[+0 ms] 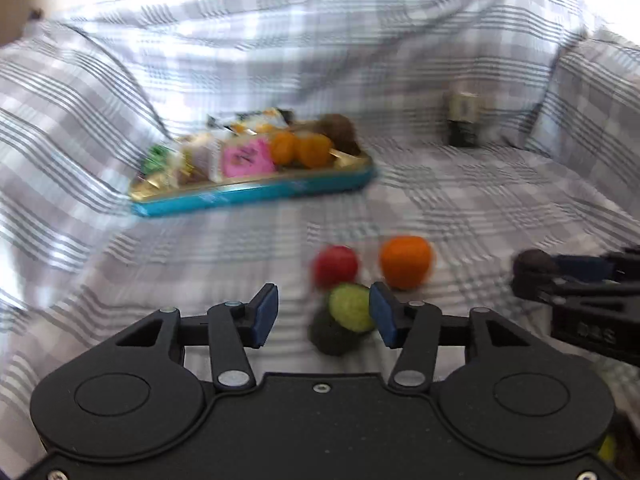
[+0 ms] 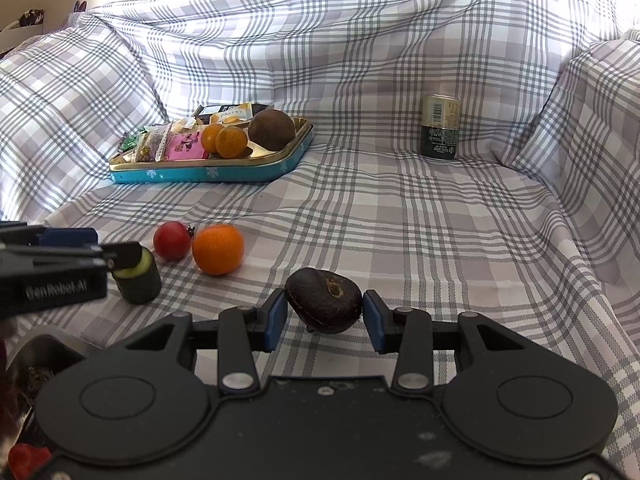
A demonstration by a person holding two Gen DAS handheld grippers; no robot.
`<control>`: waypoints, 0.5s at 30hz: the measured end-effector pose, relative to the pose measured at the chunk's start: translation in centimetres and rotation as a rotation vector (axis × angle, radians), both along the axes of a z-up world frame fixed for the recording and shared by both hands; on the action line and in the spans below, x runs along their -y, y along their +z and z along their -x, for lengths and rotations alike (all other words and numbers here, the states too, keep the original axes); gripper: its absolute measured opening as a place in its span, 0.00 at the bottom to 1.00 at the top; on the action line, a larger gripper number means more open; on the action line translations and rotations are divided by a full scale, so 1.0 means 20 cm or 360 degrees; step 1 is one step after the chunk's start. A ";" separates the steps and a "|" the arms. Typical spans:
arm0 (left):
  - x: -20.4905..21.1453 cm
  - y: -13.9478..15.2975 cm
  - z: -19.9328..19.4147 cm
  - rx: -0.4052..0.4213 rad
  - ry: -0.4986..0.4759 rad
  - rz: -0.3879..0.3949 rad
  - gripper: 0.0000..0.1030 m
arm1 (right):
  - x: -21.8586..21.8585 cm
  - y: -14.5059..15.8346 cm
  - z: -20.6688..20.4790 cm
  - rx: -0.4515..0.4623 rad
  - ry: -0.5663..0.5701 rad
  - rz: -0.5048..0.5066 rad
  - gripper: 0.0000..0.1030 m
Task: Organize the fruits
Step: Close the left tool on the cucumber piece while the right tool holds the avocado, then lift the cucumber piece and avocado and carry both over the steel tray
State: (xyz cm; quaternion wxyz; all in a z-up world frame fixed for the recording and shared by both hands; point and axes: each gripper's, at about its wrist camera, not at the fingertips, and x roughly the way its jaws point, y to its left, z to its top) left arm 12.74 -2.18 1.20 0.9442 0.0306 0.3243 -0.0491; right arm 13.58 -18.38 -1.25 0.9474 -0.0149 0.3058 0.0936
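Note:
My left gripper (image 1: 323, 314) is open over the checked cloth. An upright cucumber piece (image 1: 350, 306) with a pale green cut top stands between its blue pads, close to the right one. From the right wrist view, a left fingertip (image 2: 124, 254) hangs over the cucumber piece (image 2: 138, 280). Just beyond lie a red tomato (image 1: 335, 266) and an orange (image 1: 406, 262). My right gripper (image 2: 325, 318) is shut on a dark brown wrinkled fruit (image 2: 324, 300). A teal tray (image 2: 212, 172) at the back left holds two small oranges, a round brown fruit and snack packets.
A green and gold can (image 2: 440, 126) stands at the back right. The cloth (image 2: 400, 220) rises in folds at the left, back and right. A metal bowl (image 2: 44, 354) and something red (image 2: 24, 460) show at the lower left of the right wrist view.

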 end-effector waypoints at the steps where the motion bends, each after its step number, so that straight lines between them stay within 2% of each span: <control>1: 0.01 -0.01 0.00 -0.0046 -0.0037 0.0029 0.57 | 0.00 0.00 0.00 0.0000 -0.0005 -0.0006 0.41; 4: 0.05 -0.07 0.00 -0.0138 -0.0120 -0.0014 0.57 | 0.01 0.01 0.00 -0.0001 -0.0022 -0.0025 0.41; 7: 0.09 -0.09 0.03 -0.0092 -0.0134 -0.0111 0.56 | 0.02 0.01 0.00 -0.0001 -0.0036 -0.0038 0.41; 15: 0.11 -0.08 0.01 -0.0056 -0.0183 -0.0129 0.56 | 0.00 0.01 0.01 0.0001 -0.0028 -0.0022 0.41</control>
